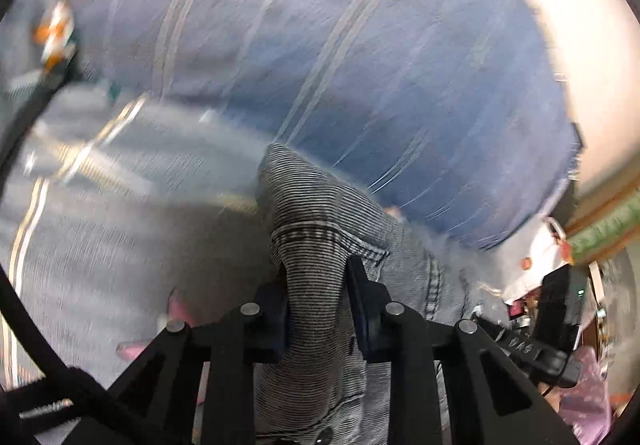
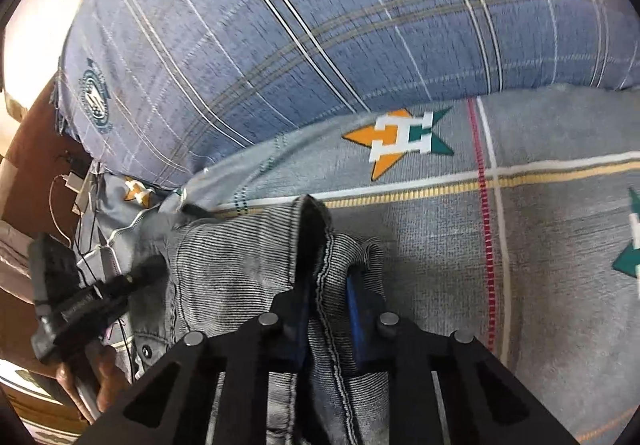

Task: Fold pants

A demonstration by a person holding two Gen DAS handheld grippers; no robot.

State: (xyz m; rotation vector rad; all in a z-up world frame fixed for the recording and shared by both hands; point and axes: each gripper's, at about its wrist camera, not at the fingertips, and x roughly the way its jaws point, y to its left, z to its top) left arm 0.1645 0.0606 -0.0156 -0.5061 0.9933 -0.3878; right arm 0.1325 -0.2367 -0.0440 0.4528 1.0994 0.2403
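The pants (image 1: 316, 213) are grey finely striped denim, lying on a grey bedsheet (image 1: 100, 245). In the left wrist view my left gripper (image 1: 318, 285) is shut on a bunched fold of the pants, which rises as a hump between the blue pads. In the right wrist view my right gripper (image 2: 330, 297) is shut on a stitched seam edge of the pants (image 2: 240, 269), with the cloth pinched between its pads. The left gripper (image 2: 80, 309) and the hand holding it show at the lower left of that view.
A blue plaid pillow (image 2: 320, 25) lies beyond the pants across the bed. The grey sheet (image 2: 520, 245) carries orange and green star logos. Cables and a white charger (image 2: 76, 185) sit at the bed's left edge. Clutter (image 1: 540, 265) lies off the bed at the right.
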